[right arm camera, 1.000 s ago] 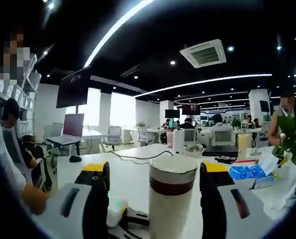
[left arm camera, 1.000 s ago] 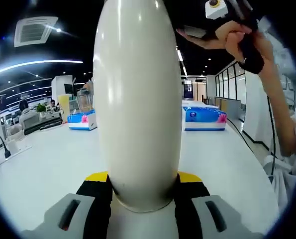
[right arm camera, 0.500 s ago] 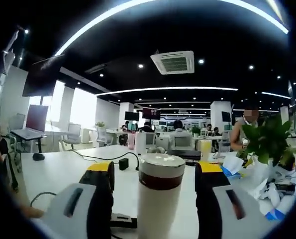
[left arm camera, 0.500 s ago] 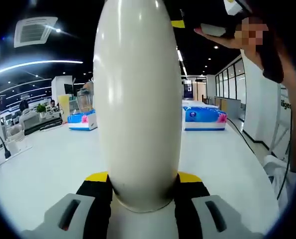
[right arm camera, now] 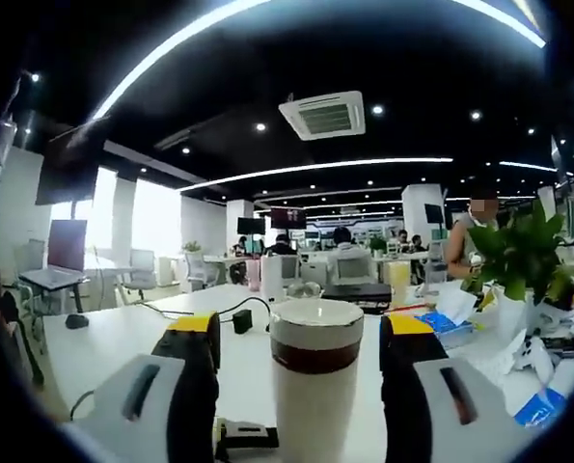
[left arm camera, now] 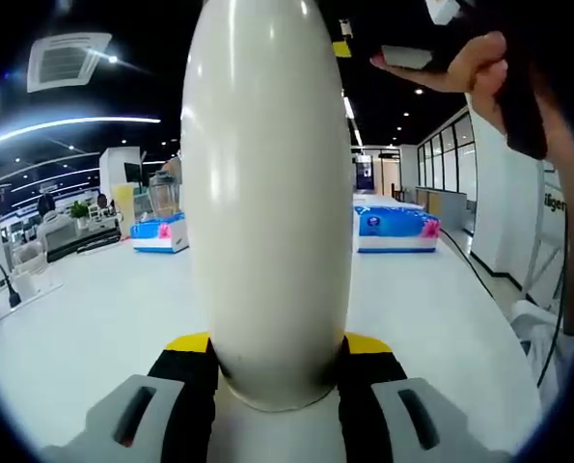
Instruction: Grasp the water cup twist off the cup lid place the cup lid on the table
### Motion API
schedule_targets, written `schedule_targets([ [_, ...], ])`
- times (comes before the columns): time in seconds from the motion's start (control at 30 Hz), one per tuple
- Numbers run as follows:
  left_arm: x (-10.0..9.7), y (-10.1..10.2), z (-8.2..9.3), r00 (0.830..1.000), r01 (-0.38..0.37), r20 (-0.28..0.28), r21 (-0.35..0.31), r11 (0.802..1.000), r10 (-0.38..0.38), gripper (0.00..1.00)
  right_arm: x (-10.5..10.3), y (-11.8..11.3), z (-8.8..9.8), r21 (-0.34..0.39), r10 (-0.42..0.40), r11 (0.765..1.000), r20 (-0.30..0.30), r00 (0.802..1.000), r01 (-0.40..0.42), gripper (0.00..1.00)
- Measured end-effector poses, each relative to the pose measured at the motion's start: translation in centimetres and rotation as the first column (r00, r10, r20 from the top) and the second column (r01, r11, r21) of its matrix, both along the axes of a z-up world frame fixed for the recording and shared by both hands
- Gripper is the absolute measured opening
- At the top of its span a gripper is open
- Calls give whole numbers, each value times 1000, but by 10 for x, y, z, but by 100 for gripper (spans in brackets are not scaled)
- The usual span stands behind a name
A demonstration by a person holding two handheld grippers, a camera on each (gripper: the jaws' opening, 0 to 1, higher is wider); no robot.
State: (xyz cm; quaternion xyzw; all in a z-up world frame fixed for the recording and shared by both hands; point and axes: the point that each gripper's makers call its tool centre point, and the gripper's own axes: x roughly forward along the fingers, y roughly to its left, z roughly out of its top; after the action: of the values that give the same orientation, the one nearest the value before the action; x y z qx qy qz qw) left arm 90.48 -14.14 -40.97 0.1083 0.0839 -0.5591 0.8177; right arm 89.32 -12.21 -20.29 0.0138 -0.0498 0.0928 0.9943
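Cup (left arm camera: 267, 193): upright above the desk (left arm camera: 94, 318); left tongs (left arm camera: 272, 376) clamped on its base
Lid (right arm camera: 315, 328): on the cup; between spread right tongs (right arm camera: 301, 367)
Left: grip lid; twist off; set on desk

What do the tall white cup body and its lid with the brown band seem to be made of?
The tall white cup body looks like painted metal or hard plastic with a smooth satin finish: it shows soft, even highlights. The white lid with the brown band looks like matte plastic, with a slightly glossy flat top. The material cannot be confirmed.
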Motion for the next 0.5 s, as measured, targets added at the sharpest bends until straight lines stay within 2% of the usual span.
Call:
schedule_targets([
  [0.13, 0, 0, 0, 1000, 6, -1, 1, 1000, -6, 50, -3, -6, 1, -50, -34, 998, 2, 999, 34, 70],
  [0.5, -10, 1, -1, 998, 58, -6, 3, 998, -58, 50, -2, -2, 0, -46, -16, 999, -8, 1000, 16, 70],
])
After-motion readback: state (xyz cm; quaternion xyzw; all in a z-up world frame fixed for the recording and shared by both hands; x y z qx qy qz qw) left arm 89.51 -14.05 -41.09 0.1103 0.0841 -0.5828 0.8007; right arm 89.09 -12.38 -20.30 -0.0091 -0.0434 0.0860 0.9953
